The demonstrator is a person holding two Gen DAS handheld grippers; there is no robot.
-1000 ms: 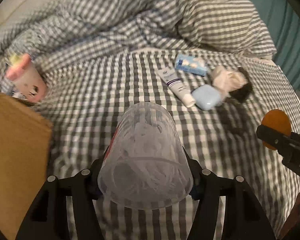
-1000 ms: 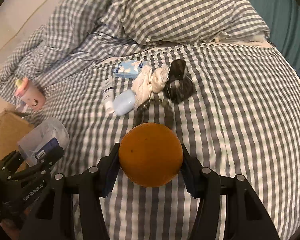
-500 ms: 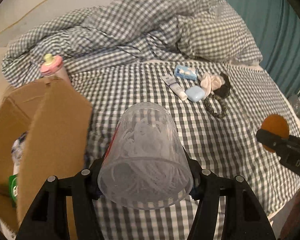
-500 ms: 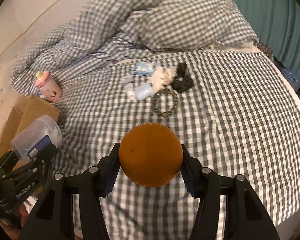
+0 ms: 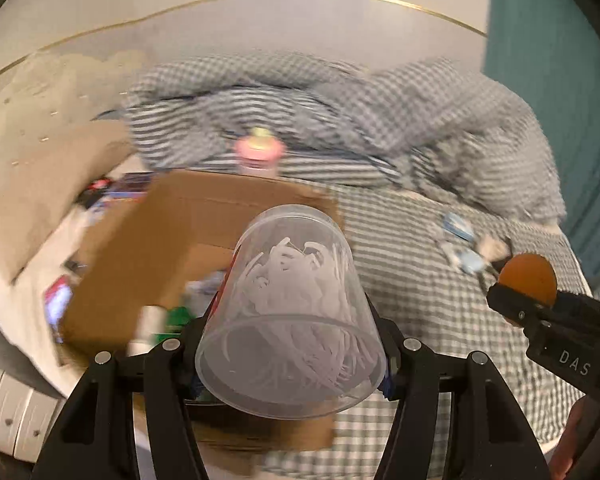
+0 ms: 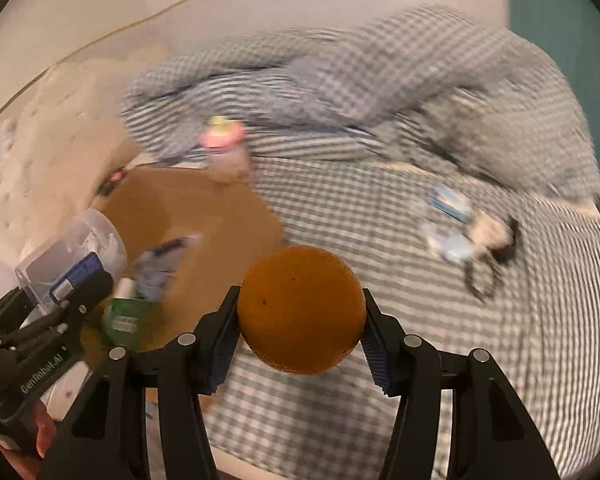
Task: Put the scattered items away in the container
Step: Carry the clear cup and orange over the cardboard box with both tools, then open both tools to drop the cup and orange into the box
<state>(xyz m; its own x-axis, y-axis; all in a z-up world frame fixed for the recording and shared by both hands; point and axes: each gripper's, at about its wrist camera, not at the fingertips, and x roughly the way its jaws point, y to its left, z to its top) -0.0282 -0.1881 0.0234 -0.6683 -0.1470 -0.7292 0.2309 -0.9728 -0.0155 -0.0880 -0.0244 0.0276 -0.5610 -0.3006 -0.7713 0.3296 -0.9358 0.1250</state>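
A bed covered in grey-and-white checked bedding (image 6: 440, 340) fills the right and far part of both views, much of it blurred. At its left edge stands the open brown cardboard box (image 5: 204, 240), the container, already holding a green packet (image 6: 126, 320) and other blurred bits. The left claw (image 5: 290, 354) is clamped on a clear plastic tub of white, stringy contents (image 5: 290, 320), held over the box's near right part; the tub looks light and smooth-walled, probably slippery and apt to flex, so a grip across its wider lidded end, as now, seems soundest. The right claw (image 6: 300, 338) is closed tight around a round orange fruit (image 6: 300, 308), hanging near the box's right edge over the bed; it is likely firm, moderately heavy and prone to roll, best held across its widest part. A pink-lidded toddler cup (image 6: 224, 148) stands on the bed just beyond the box. Far right on the bed lie small leftovers: a blue-and-white packet (image 6: 448, 200), a pale blue case (image 6: 454, 248) and a dark bead loop (image 6: 484, 280).
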